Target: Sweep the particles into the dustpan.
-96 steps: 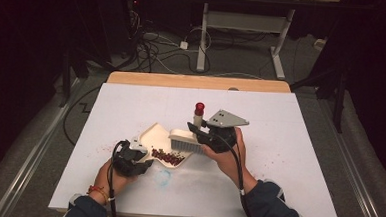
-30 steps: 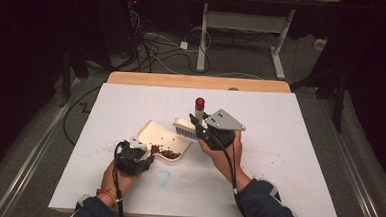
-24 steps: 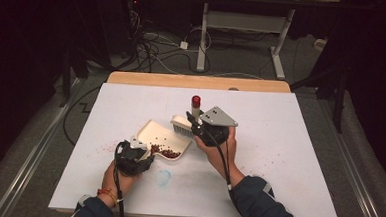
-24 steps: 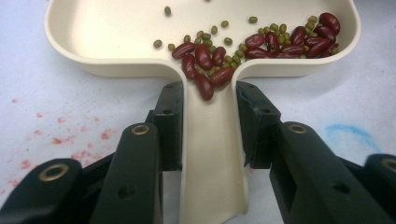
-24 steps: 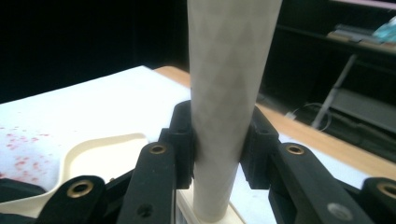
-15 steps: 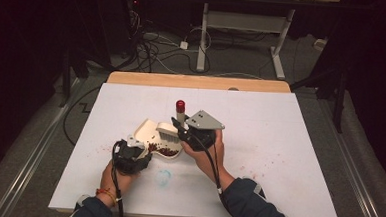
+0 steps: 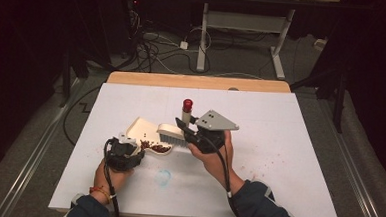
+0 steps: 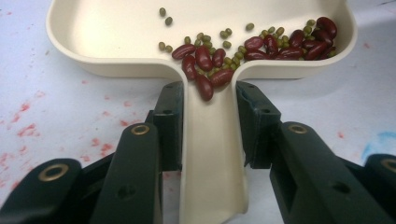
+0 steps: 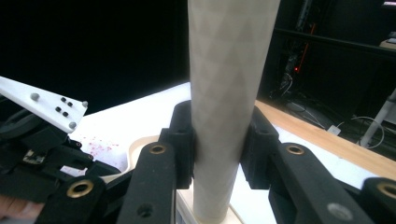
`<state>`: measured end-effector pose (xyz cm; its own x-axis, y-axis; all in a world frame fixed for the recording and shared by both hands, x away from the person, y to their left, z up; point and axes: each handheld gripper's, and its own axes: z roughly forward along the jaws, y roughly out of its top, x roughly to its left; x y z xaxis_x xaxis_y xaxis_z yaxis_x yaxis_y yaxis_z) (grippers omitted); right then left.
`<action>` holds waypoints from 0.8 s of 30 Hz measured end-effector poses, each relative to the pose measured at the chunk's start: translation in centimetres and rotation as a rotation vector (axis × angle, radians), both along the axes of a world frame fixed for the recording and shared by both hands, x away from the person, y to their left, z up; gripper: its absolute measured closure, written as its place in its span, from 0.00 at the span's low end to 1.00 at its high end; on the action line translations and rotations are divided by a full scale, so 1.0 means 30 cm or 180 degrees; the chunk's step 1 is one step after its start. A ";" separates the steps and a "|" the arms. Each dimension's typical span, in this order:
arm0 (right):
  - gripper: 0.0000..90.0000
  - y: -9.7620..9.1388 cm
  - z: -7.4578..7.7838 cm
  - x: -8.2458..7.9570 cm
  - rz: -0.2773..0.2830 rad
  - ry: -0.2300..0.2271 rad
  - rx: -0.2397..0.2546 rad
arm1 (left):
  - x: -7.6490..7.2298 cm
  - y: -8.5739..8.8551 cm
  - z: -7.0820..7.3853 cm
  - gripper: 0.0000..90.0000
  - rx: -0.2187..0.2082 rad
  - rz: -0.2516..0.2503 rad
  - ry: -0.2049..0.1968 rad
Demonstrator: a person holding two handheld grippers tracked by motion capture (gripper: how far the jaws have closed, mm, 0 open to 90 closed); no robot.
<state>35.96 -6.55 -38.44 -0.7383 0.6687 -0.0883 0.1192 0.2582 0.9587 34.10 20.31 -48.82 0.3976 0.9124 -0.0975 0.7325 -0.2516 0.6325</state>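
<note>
**Dustpan and brush both clamped, beans in pan**

Left gripper [image 8: 205,140] clamped on the handle of the cream dustpan [image 8: 140,42], jaws tight on both sides. Dustpan [image 7: 147,131] lies on the white counter [image 7: 279,143], left of centre, near the person. Kidney beans [image 8: 280,44] and small green mung beans [image 8: 205,39] sit in the pan, mostly at the handle mouth and right corner; one red bean lies in the handle channel. Right gripper [image 9: 217,140] clamped on the pale brush handle [image 9: 229,70], held roughly upright. In the high view the brush [image 7: 172,133] has a red-tipped handle [image 7: 187,105]; bristle head at the dustpan's right edge, contact unclear. Red specks scattered on counter; blue smudge [image 7: 163,176] near the front edge.
</note>
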 end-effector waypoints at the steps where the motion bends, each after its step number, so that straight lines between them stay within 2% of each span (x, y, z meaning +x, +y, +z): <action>1: 0.78 -0.017 0.011 -0.003 -0.0012 0.0002 0.0012 | 0.001 0.003 -0.001 0.70 0.0001 0.0013 0.0000; 5: 0.78 -0.103 0.051 -0.015 -0.0023 -0.0044 -0.0026 | 0.004 0.011 -0.001 0.70 -0.0003 0.0038 0.0005; 11: 0.78 -0.254 0.096 -0.048 -0.0085 -0.0032 -0.0092 | 0.005 0.023 0.003 0.70 -0.0001 0.0057 0.0005; 19: 0.78 -0.437 0.117 -0.096 -0.0153 0.0002 -0.0251 | 0.001 0.028 0.008 0.70 -0.0027 0.0079 -0.0002; 22: 0.78 -0.498 0.122 -0.116 -0.0122 -0.0029 -0.0274 | 0.002 0.030 0.009 0.70 -0.0033 0.0079 0.0000; 24: 0.78 -0.537 0.130 -0.131 -0.0169 -0.0033 -0.0281 | 0.002 0.030 0.007 0.70 -0.0030 0.0076 0.0002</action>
